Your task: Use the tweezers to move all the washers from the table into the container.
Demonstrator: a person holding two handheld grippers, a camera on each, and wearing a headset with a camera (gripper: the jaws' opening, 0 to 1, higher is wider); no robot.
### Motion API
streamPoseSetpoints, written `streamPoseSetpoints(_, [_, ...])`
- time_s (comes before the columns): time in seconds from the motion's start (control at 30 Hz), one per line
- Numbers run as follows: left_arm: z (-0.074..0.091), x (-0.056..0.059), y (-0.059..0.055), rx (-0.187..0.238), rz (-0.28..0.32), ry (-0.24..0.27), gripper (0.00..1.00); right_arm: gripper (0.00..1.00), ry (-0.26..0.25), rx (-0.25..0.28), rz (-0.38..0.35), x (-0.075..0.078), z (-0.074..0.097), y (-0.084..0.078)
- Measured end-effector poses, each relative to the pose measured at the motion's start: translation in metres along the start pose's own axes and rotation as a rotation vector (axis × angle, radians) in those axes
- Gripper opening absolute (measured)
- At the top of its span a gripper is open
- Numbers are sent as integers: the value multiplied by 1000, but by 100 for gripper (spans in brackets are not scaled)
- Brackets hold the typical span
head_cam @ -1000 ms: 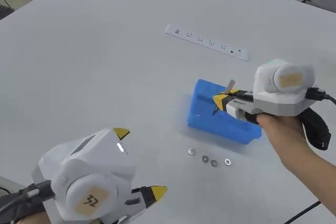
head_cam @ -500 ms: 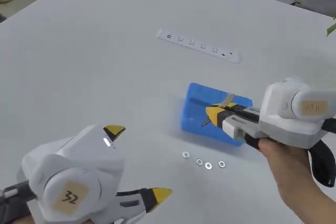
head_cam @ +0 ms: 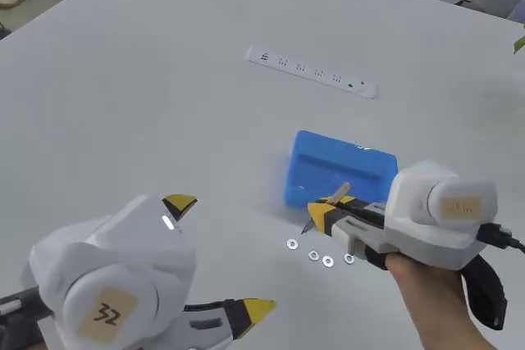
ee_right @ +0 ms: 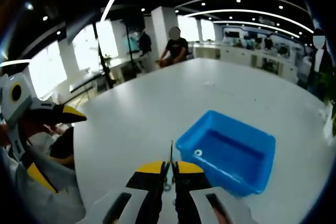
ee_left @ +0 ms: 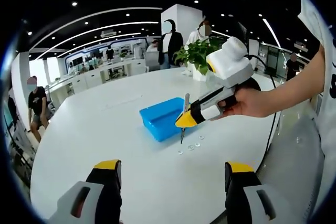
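A blue container (head_cam: 340, 171) stands on the white table, and the right gripper view shows one washer (ee_right: 198, 153) lying in the container (ee_right: 236, 153). Several small washers (head_cam: 321, 256) lie in a row on the table just in front of it. My right gripper (head_cam: 318, 217) is shut on thin metal tweezers (head_cam: 338, 195) and hovers just above the left end of that row. The left gripper view has the tweezers (ee_left: 184, 121) pointing down at the washers (ee_left: 190, 146) beside the container (ee_left: 161, 119). My left gripper (head_cam: 220, 256) is open, with nothing between its fingers, at the near left.
A white power strip (head_cam: 312, 71) lies on the table beyond the container. The white table (head_cam: 148, 88) stretches wide to the left and far side. People stand in the background of the room, away from the table.
My right gripper with the tweezers has moved from over the blue container toward me and down to the row of washers. The left gripper has stayed about where it was.
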State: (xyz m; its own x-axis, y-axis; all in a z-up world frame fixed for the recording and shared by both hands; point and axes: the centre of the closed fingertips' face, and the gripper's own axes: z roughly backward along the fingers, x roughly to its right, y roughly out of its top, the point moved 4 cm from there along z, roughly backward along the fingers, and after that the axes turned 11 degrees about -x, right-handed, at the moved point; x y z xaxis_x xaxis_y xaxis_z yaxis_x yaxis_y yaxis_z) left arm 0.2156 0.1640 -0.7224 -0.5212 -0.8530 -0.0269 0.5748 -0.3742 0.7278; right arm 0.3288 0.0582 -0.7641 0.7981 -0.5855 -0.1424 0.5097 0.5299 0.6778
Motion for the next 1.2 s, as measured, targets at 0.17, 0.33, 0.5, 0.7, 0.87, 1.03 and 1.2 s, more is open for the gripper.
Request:
streamPoseSetpoints(0.17, [0,-1,-2,-9,7,-1,80,4,1,-21,-2,0,-9,-7])
streamPoseSetpoints(0.33, [0,-2,-8,-21,21,-3,80,4,-17,-30,30,2,-13,-7])
streamPoseSetpoints(0.5, [-1,-2,-11,-39,9,5,79,4,-13,-39,26,3,-19,-9])
streamPoseSetpoints(0.7, [-2,-1,-13,-42,18,1,78,4,-8,-45,31,2,-20,-11])
streamPoseSetpoints(0.87, [-3,0,-14,-45,17,2,78,4,-10,-42,34,1,-21,-12])
streamPoseSetpoints(1.03, [-4,0,-15,-49,11,1,78,4,-5,-50,63,-4,-22,-14])
streamPoseSetpoints(1.2, [-3,1,-15,-48,10,1,78,3,-15,-51,91,-5,-21,-18])
